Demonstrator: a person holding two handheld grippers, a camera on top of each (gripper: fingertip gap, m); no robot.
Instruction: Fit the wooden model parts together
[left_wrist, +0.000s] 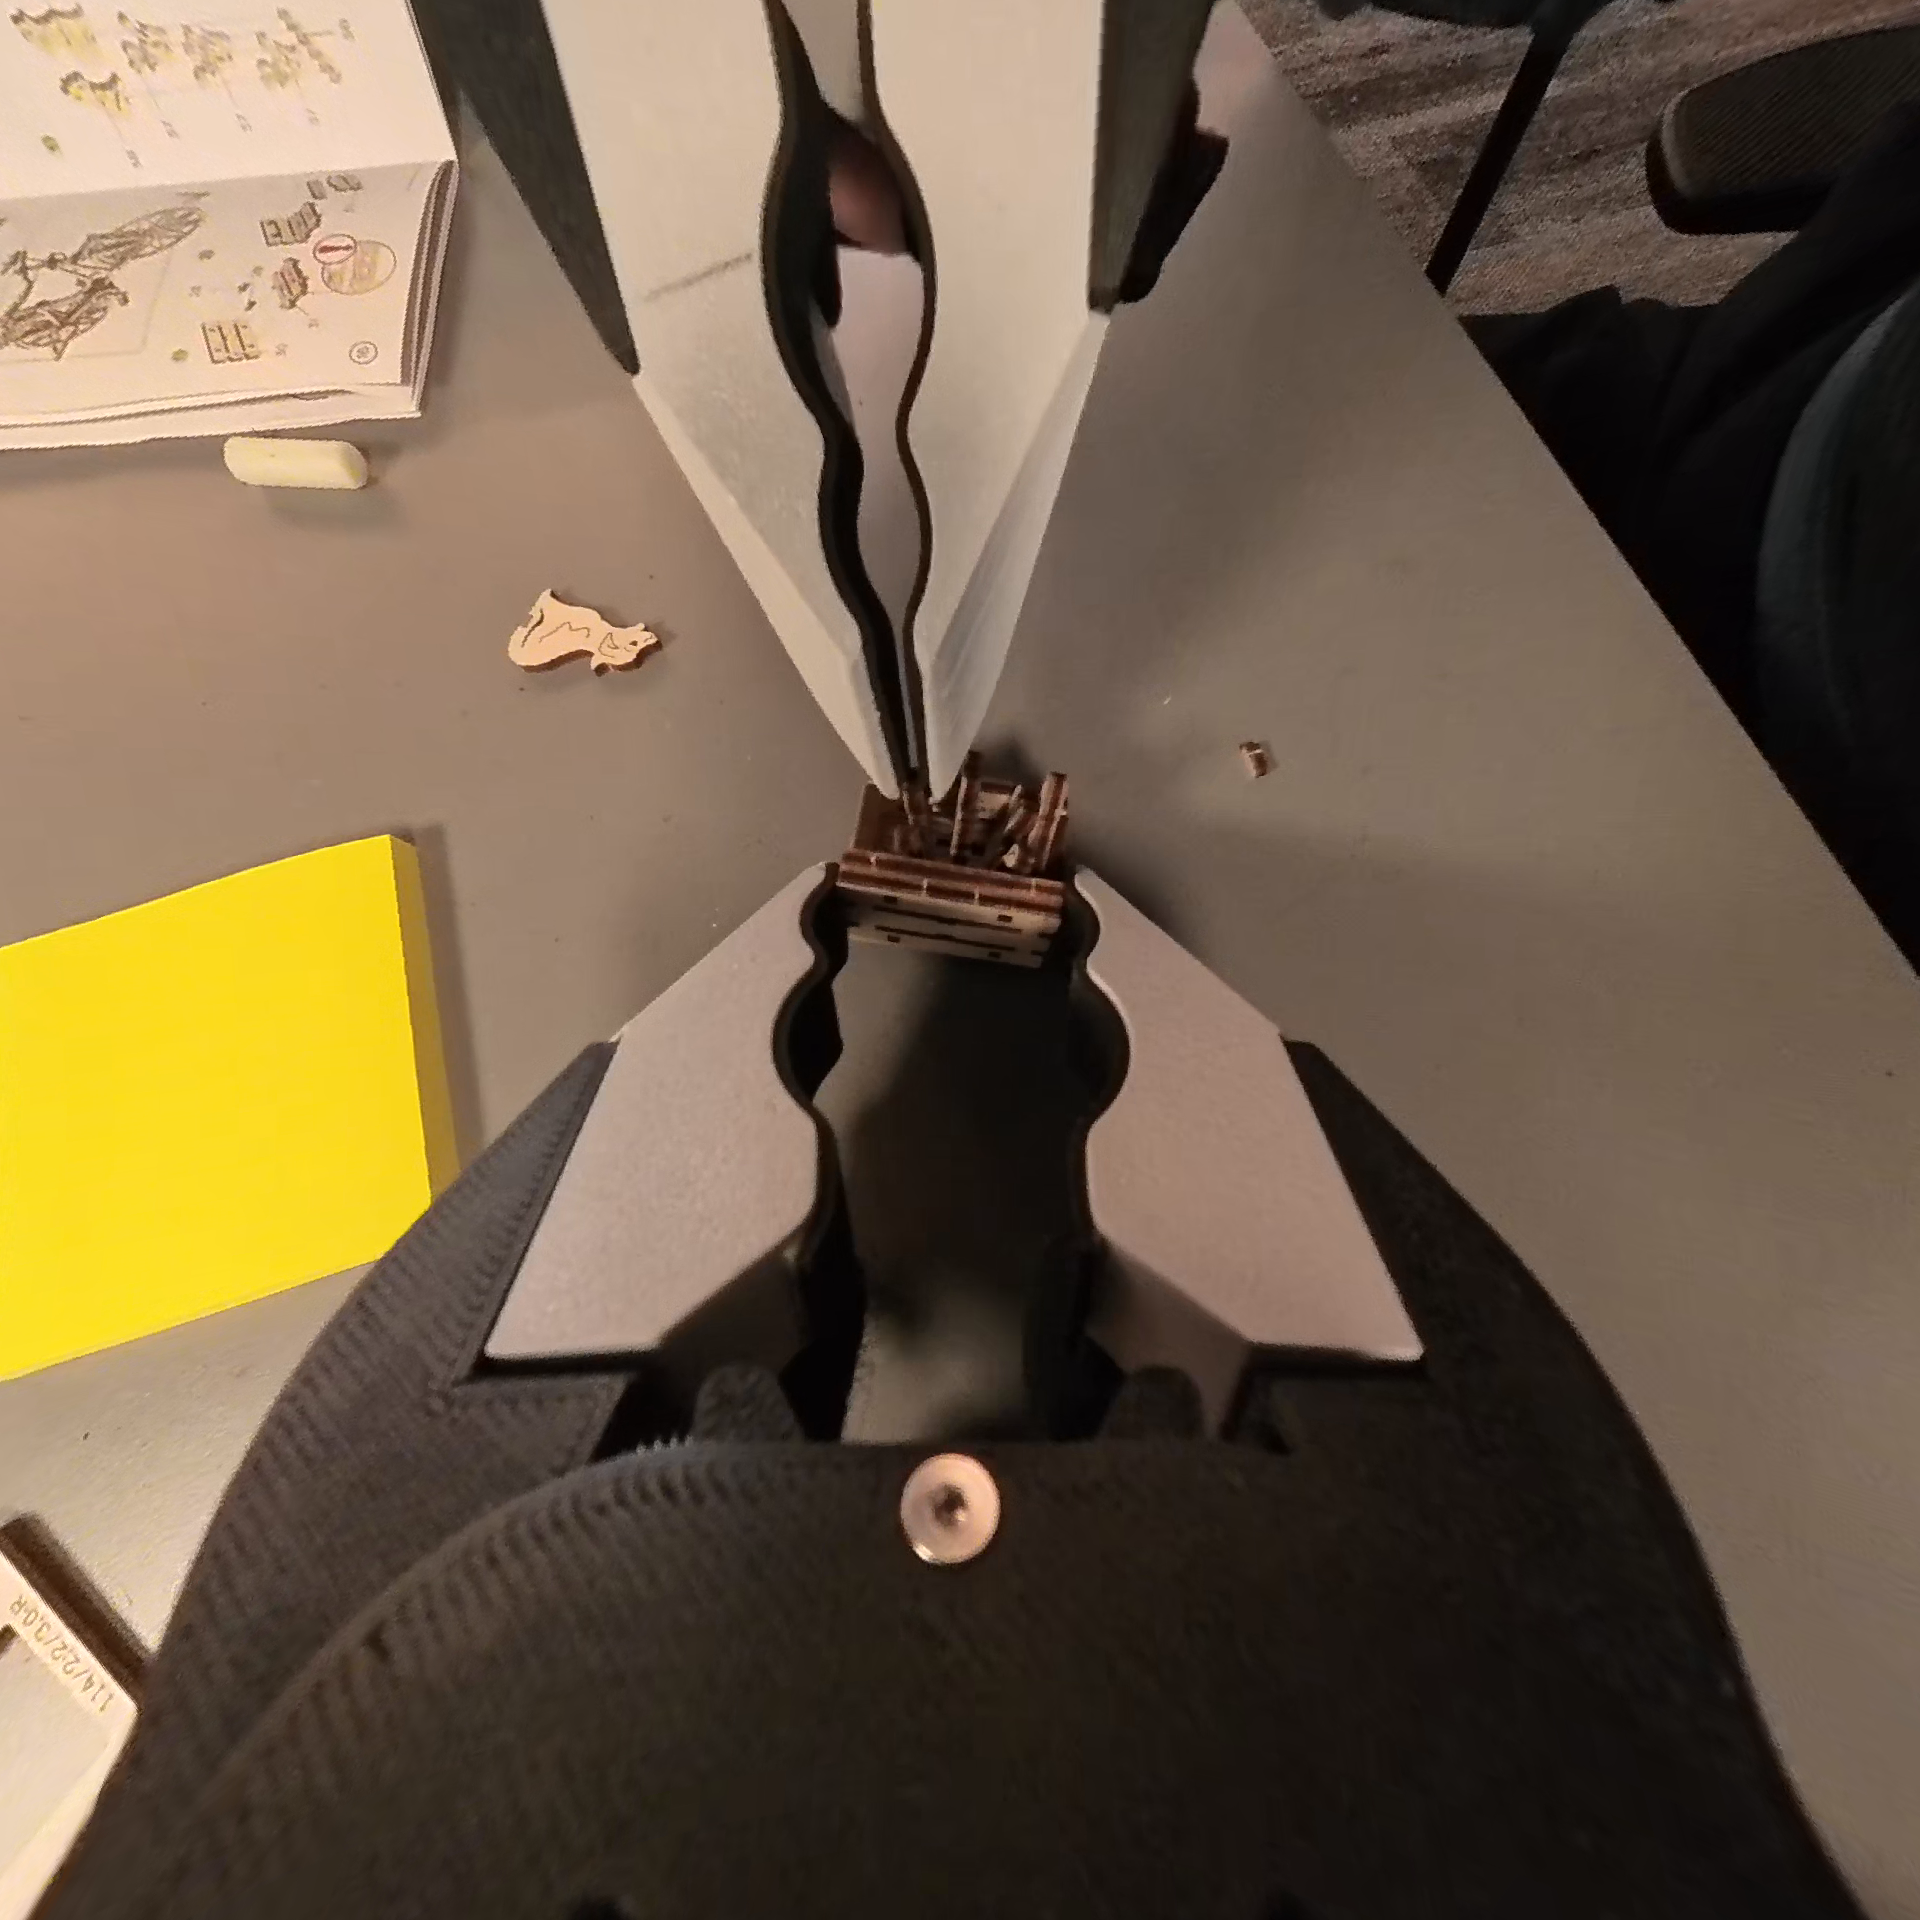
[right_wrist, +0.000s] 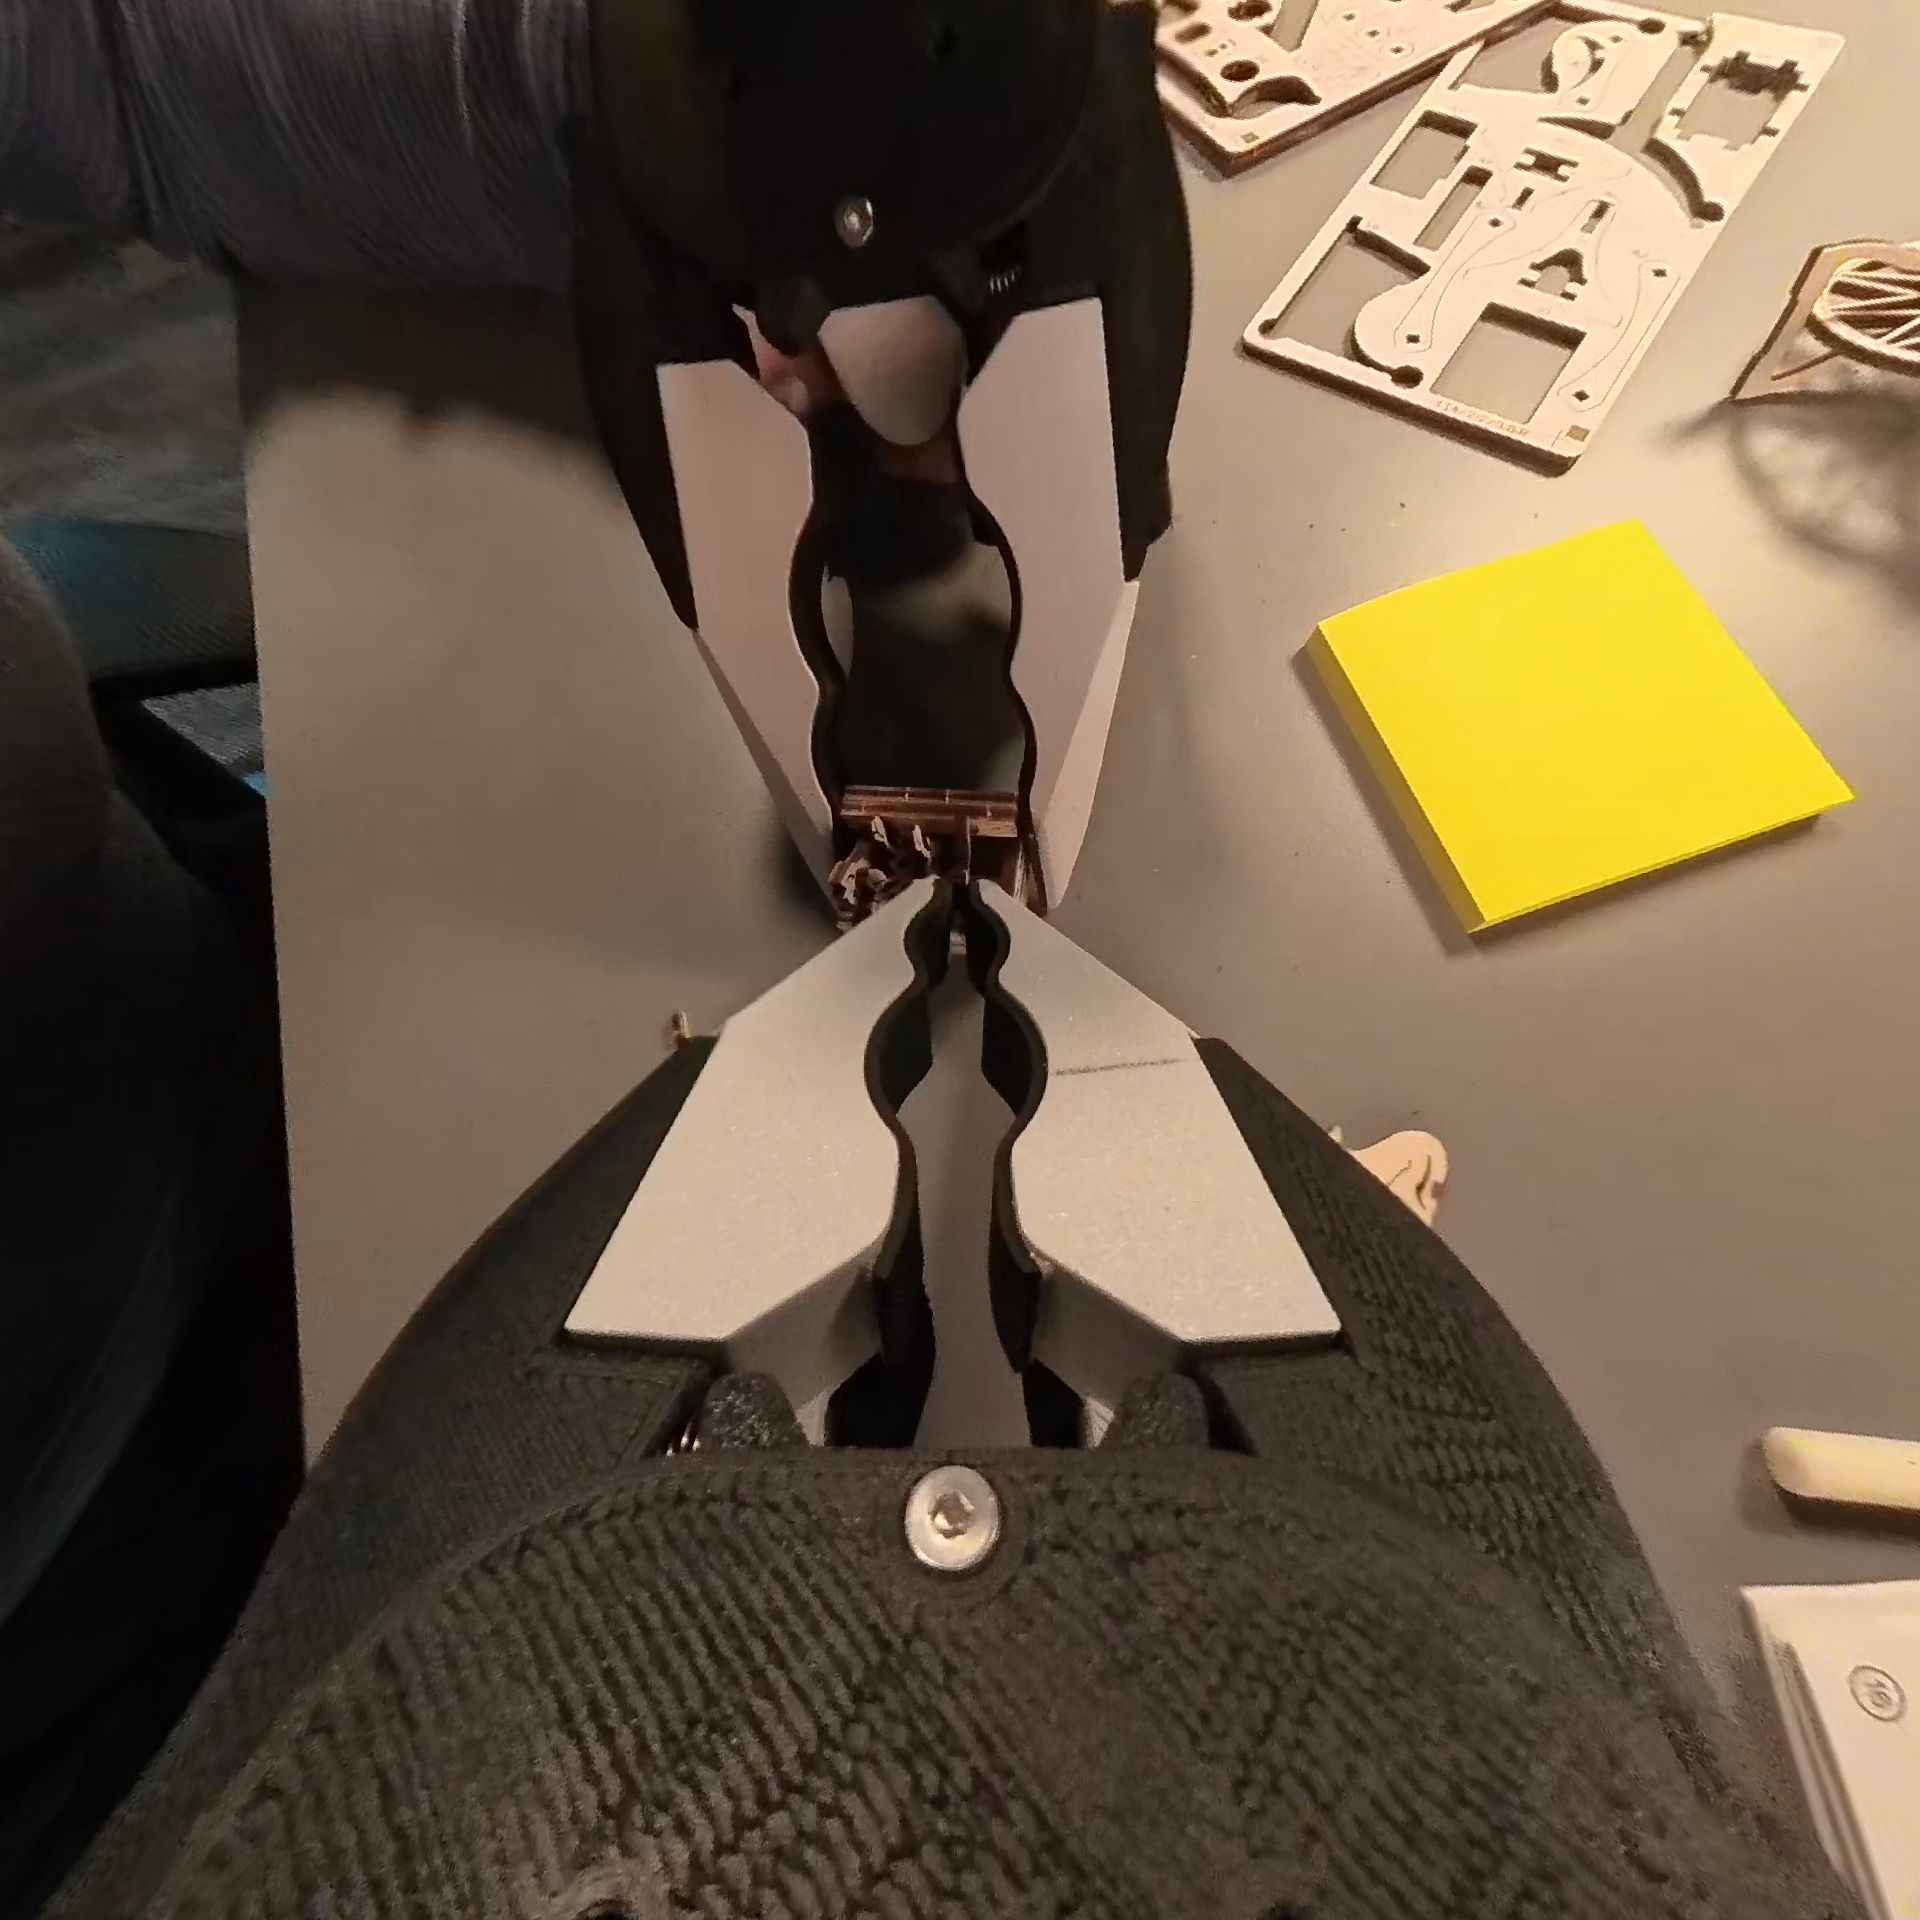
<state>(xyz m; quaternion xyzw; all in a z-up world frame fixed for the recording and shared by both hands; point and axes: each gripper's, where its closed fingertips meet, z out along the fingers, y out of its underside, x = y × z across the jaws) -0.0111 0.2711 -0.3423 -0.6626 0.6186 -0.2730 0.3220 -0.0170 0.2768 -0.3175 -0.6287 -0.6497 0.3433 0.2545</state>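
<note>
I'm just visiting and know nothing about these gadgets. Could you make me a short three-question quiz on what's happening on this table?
1. True or false: the left gripper holds the small wooden assembly across its width.
2. Which gripper has its fingers nearly closed on a thin piece at the assembly: A) left, B) right?
3. What colour is the square pad of notes lying on the table?

Key
1. True: its fingers sit on either side of the assembly.
2. B: the right gripper's tips pinch a small wooden piece at the assembly's top.
3. Yellow.
</note>
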